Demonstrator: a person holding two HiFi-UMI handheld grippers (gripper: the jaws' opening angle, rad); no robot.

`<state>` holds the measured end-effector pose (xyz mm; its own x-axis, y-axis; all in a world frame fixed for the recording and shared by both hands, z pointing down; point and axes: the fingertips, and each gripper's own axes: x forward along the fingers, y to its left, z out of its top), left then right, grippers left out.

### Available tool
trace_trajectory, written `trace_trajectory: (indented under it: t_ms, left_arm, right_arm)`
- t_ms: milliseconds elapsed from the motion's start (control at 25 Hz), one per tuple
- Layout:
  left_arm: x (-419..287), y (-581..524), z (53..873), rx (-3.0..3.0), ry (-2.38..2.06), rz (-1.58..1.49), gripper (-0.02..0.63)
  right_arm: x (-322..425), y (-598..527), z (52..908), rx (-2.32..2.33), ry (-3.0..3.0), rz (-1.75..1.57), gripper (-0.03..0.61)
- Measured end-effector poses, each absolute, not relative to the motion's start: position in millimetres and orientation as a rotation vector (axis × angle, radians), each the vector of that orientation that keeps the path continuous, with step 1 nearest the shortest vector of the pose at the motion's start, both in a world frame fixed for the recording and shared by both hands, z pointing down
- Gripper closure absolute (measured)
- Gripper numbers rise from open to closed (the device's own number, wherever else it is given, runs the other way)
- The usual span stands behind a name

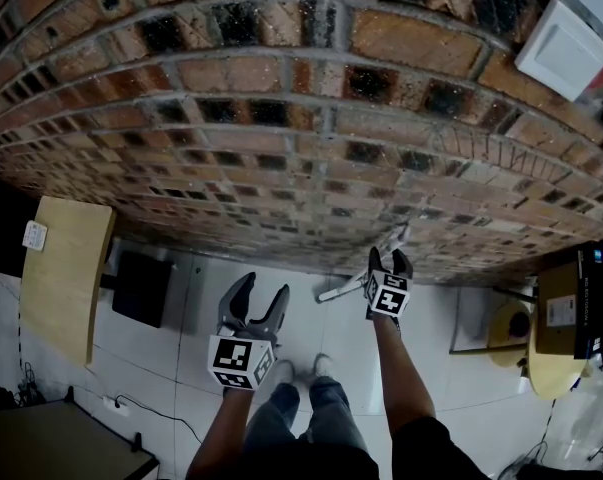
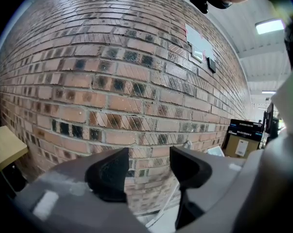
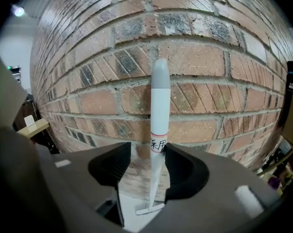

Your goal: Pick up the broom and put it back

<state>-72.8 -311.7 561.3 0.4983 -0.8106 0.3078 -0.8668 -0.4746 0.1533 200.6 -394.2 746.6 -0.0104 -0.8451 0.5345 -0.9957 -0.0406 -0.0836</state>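
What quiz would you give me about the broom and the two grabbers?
1. True or false: the left gripper is holding the broom.
2. What does the broom lean on? A) the brick wall B) a wooden table C) a cardboard box
3. Fill in: the jaws of the right gripper stand ____ (open or shut), with the broom between them.

Key: 1 false, its jaws are empty; 2 A; 3 open, a gap shows on one side.

Even indoor light, a bright ceiling panel (image 2: 269, 26) glaring, strong fisheye bending the brick wall (image 1: 301, 148).
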Motion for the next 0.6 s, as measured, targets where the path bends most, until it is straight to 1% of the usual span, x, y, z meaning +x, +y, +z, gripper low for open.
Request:
trace_trajectory:
  t_ms: [440,600]
  left_arm:
    - [-66.8,-311.2,566.1,2.453,-1.407,0.286,0.351]
    - [-66.5,-311.2,566.3,2.452,-1.409,0.289,0.351]
  right_arm:
    - [188.3,-399.3,738.6,1.883,-1.984,0.604,0.362]
    - [191.9,-402.8,738.8,1.909,-1.991,0.651,0.362]
